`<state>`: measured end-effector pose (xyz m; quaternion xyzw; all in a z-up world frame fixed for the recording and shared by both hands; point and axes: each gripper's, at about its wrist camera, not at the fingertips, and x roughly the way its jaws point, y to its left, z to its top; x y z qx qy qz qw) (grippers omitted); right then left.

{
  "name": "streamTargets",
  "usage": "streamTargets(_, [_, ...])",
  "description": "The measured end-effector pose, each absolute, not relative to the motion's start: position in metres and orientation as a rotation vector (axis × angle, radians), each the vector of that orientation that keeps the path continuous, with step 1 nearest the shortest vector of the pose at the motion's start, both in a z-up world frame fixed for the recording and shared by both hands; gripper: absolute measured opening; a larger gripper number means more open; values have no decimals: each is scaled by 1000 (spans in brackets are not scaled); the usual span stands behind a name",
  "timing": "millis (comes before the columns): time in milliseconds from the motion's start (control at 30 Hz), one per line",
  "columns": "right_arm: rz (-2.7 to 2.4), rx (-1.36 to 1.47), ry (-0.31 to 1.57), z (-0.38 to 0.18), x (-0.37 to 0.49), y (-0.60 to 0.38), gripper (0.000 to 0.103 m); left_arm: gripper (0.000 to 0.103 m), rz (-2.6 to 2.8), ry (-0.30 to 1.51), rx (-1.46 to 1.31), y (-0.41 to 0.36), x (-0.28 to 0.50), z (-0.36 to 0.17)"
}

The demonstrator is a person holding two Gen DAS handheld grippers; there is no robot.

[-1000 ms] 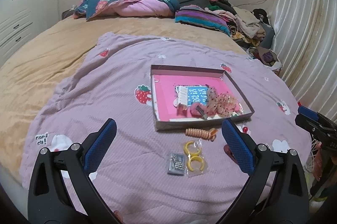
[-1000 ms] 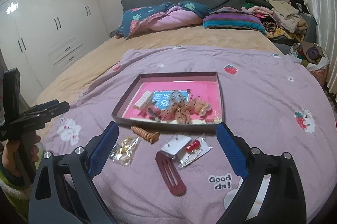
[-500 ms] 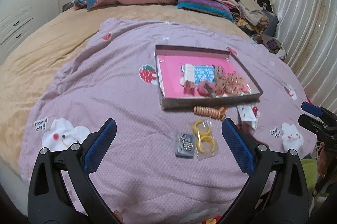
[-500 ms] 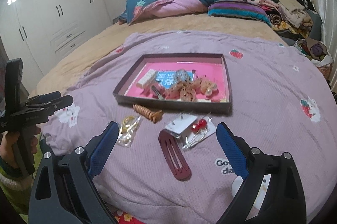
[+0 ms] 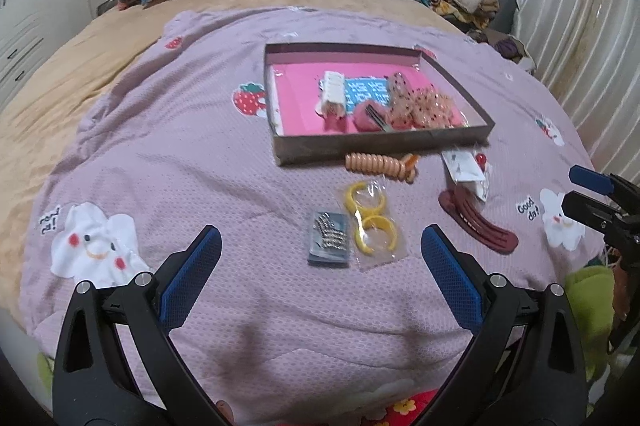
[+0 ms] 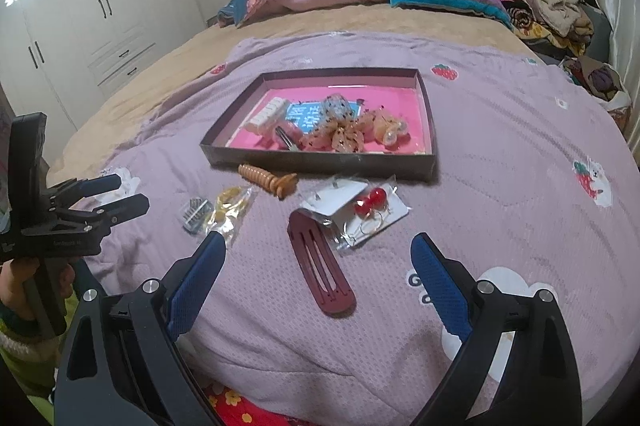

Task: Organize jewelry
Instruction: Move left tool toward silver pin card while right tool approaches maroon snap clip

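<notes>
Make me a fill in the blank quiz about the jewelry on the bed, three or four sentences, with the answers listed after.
1. The spiral hair tie lying just outside the tray is ____ in colour.
2. The two yellow hoops are sealed in a clear ____.
3. The dark red hair clip lies on the ____ blanket.
4. Both the left claw and the right claw are ____.

Answers: orange; bag; purple; open

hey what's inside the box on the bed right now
The box holds a white clip, a blue card, dotted scrunchies and a pink piece with a metal clip. Whatever lies under that pile is covered.
</notes>
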<state>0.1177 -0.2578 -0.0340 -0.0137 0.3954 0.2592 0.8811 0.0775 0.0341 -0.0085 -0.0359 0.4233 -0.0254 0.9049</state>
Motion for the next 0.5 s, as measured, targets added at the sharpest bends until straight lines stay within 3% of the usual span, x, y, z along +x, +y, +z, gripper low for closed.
streamTargets(500, [516, -57, 872, -61, 129, -259, 93, 93, -77, 930, -61, 24, 89, -36])
